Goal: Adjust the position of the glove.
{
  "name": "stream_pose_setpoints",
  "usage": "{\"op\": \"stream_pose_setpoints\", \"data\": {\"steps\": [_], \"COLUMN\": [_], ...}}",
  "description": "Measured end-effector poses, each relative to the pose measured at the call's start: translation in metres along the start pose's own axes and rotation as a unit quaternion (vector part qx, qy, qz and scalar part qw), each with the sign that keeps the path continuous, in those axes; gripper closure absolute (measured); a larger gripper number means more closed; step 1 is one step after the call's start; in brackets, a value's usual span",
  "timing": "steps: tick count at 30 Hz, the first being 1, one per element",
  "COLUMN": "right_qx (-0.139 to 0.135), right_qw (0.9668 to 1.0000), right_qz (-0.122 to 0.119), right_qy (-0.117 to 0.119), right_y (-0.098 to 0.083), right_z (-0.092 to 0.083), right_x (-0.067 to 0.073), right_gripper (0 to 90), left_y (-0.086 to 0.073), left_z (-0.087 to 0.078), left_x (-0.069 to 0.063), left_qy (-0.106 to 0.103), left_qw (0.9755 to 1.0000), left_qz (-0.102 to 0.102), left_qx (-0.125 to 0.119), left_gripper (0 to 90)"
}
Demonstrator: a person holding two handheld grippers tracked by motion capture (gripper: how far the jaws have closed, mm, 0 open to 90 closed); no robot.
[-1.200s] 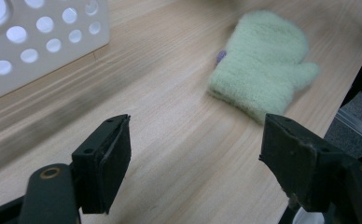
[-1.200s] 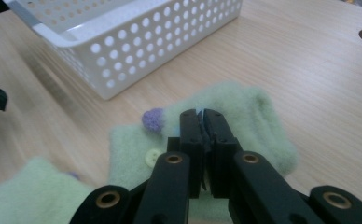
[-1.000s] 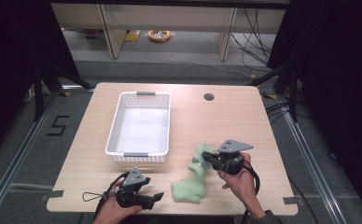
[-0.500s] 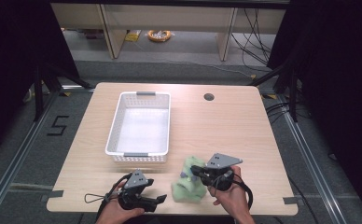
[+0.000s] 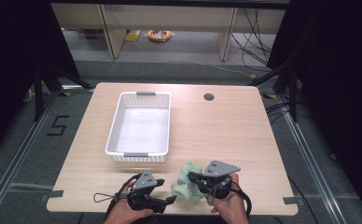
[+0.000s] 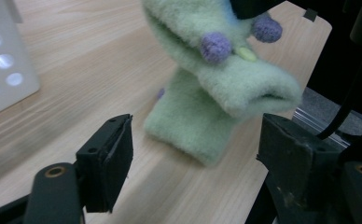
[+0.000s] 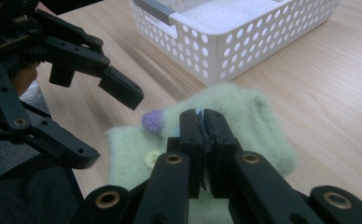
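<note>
1. The right tool (image 5: 192,177) has its jaws pressed together on a fold of the pale green fuzzy sock (image 5: 188,181); the right gripper view shows the two black jaws meeting with the fabric pinched between them.
2. The left tool (image 5: 170,200) stands with its jaws wide apart and nothing between them. In the left gripper view the sock (image 6: 216,93) hangs ahead of the gap, one end lifted and the other resting on the worktop (image 5: 226,135).
3. The sock sits at about 6 o'clock on the worktop, near the front edge, between the two tools. The white perforated basket (image 5: 118,135) lies at about 10 o'clock from it, apart from it and with no sock inside.
4. Step in hand, as I judge it: the sock is held up by one tool so the other can take its free end, likely to fold it or carry it to the basket.
5. The next move calls for the left tool to come forward around the hanging edge and close there, without dragging the cloth loose from the right tool.
6. Count: two tools, one sock, one basket, and one round cable hole (image 5: 209,97) at about 1 o'clock.
</note>
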State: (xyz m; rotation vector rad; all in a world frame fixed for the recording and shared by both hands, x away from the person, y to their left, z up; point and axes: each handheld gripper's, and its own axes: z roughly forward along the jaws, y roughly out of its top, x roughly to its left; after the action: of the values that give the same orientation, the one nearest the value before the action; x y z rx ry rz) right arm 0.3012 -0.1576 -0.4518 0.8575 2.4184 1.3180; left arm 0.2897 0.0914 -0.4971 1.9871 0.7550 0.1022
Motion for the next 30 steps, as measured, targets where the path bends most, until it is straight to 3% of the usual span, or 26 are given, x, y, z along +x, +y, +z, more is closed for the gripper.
{"op": "stream_pose_setpoints", "data": {"steps": [1,3,4,6,8,9,11,12,17,18,22,25,27,28,30], "right_qx": [0.005,0.004,0.0,0.006,0.003,0.005,0.005,0.007,0.002,0.001,0.01,0.014,0.021,0.021,0.023], "right_qw": [1.0,0.9999,1.0,0.9999,1.0,1.0,1.0,1.0,1.0,1.0,0.9998,0.9997,0.9994,0.9994,0.9991], "right_qz": [0.001,0.009,-0.003,0.002,-0.002,-0.003,-0.002,0.004,0.0,0.003,0.011,0.021,0.022,0.024,0.031], "right_qy": [0.005,0.004,0.003,0.012,0.0,0.007,0.008,0.004,0.007,0.0,0.01,0.008,0.013,0.014,0.017], "right_y": [0.0,0.0,-0.001,-0.001,-0.002,-0.002,-0.002,-0.003,-0.004,-0.004,-0.006,-0.009,-0.011,-0.012,-0.013], "right_z": [0.0,0.0,0.0,0.0,0.0,0.0,-0.001,-0.002,-0.003,-0.004,-0.004,-0.004,-0.004,-0.003,-0.004], "right_x": [0.001,0.003,0.003,0.004,0.005,0.005,0.005,0.006,0.008,0.008,0.01,0.013,0.016,0.017,0.019], "right_gripper": [87.1,87.1,87.1,87.1,87.1,87.1,87.1,87.1,87.1,87.1,87.1,87.1,87.1,87.1,87.1], "left_y": [-0.001,0.001,0.002,0.003,0.006,0.006,0.006,0.006,0.01,0.011,0.014,0.017,0.017,0.017,0.017], "left_z": [0.002,0.003,0.003,0.002,0.002,0.001,0.0,0.001,-0.003,-0.003,-0.002,0.0,0.003,0.004,0.006], "left_x": [-0.002,-0.002,-0.003,-0.003,-0.002,-0.002,-0.001,-0.002,0.003,0.005,0.012,0.022,0.025,0.027,0.026], "left_qy": [-0.003,-0.018,-0.025,-0.027,-0.045,-0.05,-0.051,-0.049,-0.056,-0.058,-0.057,-0.078,-0.075,-0.081,-0.08], "left_qw": [0.9999,0.9998,0.9997,0.9996,0.9988,0.9986,0.9984,0.9984,0.998,0.998,0.998,0.9968,0.9969,0.9964,0.9966], "left_qz": [-0.01,0.003,-0.004,0.007,0.016,0.017,0.027,0.025,0.029,0.027,0.026,0.016,0.014,0.003,-0.001], "left_qx": [-0.005,-0.001,-0.004,-0.001,-0.009,-0.005,0.0,-0.01,-0.004,0.0,0.0,0.014,0.019,0.025,0.02], "left_gripper": [30.7,35.2,38.8,45.4,53.0,57.5,65.3,69.6,81.5,83.3,85.0,85.3,85.4,85.4,85.5]}}
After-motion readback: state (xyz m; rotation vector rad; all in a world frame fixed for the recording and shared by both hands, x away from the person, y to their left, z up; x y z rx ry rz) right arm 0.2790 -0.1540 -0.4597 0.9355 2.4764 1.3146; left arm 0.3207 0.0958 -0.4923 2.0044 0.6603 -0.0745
